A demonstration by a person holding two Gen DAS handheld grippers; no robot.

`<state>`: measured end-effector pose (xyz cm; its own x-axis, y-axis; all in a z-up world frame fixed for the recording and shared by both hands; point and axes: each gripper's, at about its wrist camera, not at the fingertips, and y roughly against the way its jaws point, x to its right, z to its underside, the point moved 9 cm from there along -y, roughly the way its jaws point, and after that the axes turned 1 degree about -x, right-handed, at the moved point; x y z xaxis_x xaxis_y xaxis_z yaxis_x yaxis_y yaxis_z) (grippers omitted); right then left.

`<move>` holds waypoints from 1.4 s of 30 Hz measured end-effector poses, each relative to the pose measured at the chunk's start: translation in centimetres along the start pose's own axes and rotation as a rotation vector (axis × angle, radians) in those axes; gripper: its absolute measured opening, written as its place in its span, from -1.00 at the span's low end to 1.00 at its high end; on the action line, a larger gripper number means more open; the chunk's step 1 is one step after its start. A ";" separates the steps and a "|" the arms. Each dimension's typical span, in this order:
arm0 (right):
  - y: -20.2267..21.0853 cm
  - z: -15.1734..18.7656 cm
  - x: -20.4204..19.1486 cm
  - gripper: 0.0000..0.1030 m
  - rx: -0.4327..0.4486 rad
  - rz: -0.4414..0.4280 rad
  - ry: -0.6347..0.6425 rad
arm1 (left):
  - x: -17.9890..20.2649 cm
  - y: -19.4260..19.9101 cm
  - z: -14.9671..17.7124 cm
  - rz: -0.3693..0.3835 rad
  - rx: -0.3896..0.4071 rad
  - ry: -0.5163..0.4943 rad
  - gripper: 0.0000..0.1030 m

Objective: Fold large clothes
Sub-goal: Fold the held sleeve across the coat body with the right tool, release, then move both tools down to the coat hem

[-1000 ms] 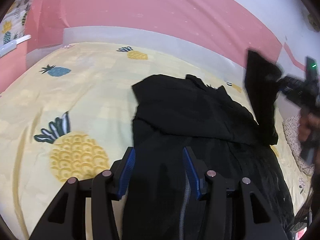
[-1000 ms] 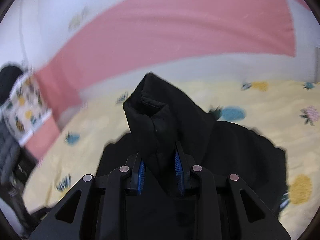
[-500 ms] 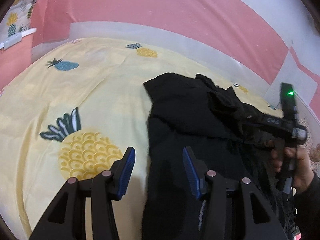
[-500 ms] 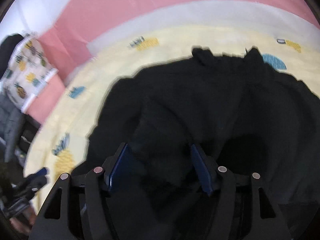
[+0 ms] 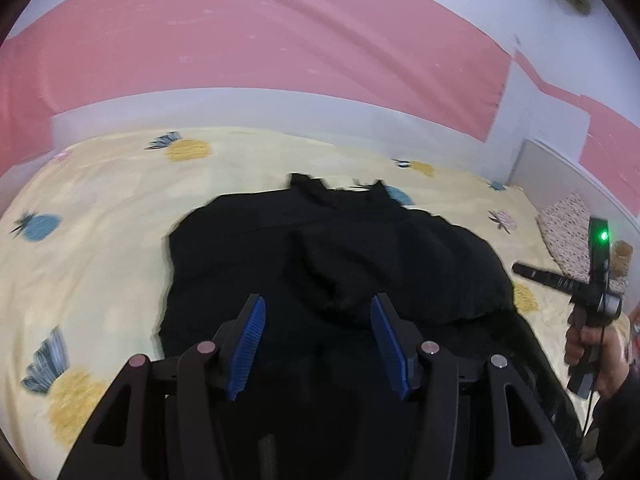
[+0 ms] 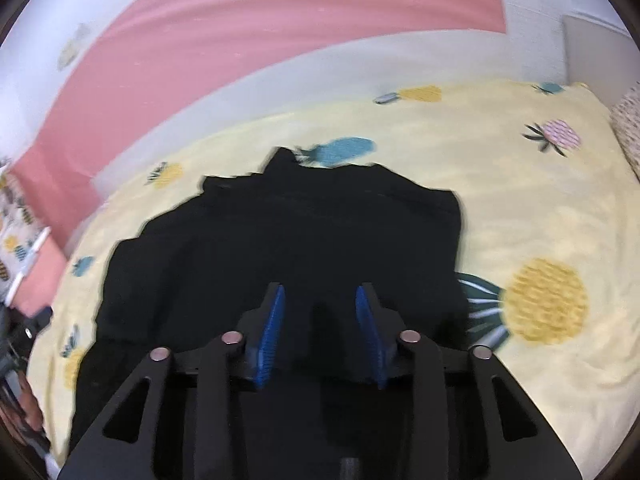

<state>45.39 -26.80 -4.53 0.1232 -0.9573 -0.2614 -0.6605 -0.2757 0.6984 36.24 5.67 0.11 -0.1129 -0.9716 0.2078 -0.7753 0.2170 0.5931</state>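
A large black garment (image 5: 332,256) lies on a yellow pineapple-print bed sheet (image 5: 100,208), its far part folded over into a thick layer. My left gripper (image 5: 316,312) is open and empty, held above the near part of the garment. My right gripper (image 6: 320,300) is open and empty above the garment (image 6: 280,248). In the left wrist view the right gripper (image 5: 520,269) is seen from the side at the right, off the garment's right edge, held by a hand (image 5: 588,344).
A pink and white wall (image 5: 280,52) runs behind the bed. A speckled pillow (image 5: 568,232) lies at the bed's far right corner. A patterned cloth and dark furniture (image 6: 16,216) stand at the left beyond the bed edge.
My right gripper let go of the raised black sleeve, which now lies folded on the garment, and pulled back to the right. My left gripper swung over the garment and stayed open.
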 end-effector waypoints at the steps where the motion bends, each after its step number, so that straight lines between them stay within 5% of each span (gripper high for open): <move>1: -0.4 0.2 1.0 -0.37 -0.010 0.012 -0.008 | 0.7 -1.0 -0.3 0.006 -0.004 -0.011 0.11; 4: -2.3 1.0 2.7 -0.37 -0.044 0.034 -0.021 | 2.5 -4.6 -0.9 -0.027 -0.009 -0.078 0.09; 7: -4.9 2.7 3.5 -0.38 -0.128 0.042 -0.018 | 1.9 -9.5 0.8 -0.081 -0.108 -0.104 -0.22; 10: -6.4 3.8 3.3 -0.37 -0.164 0.061 0.037 | -0.9 -13.3 3.6 -0.107 -0.199 -0.034 -0.21; 14: -5.6 3.3 3.1 -0.37 -0.162 0.048 0.058 | -1.8 -12.6 3.7 -0.088 -0.186 0.011 -0.20; 20: -1.9 -1.3 4.6 -0.37 0.011 0.048 0.008 | -0.5 -9.5 0.5 -0.106 -0.095 -0.047 -0.25; 23: -3.4 -3.0 5.0 -0.37 0.006 0.086 0.018 | 0.0 -10.0 -1.9 -0.140 -0.038 -0.077 -0.25; 29: -9.0 -2.0 5.9 -0.37 -0.110 0.130 0.036 | -2.6 -16.5 -0.6 -0.183 -0.160 -0.030 -0.19; 31: -10.1 -1.3 6.1 -0.37 -0.141 0.130 0.036 | -2.7 -17.0 -0.3 -0.173 -0.139 -0.032 -0.19; 37: -7.9 -1.3 6.1 -0.37 -0.134 0.173 0.052 | -2.8 -15.2 -0.2 -0.215 -0.150 -0.049 -0.20; 42: -2.6 -0.2 4.0 -0.37 -0.072 0.114 0.060 | -2.6 -9.4 0.1 -0.207 -0.107 -0.059 -0.20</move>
<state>47.80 -29.93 -7.26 0.0959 -0.9857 -0.1389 -0.6183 -0.1683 0.7677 43.73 6.10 -6.06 0.0032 -0.9996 0.0292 -0.7161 0.0181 0.6977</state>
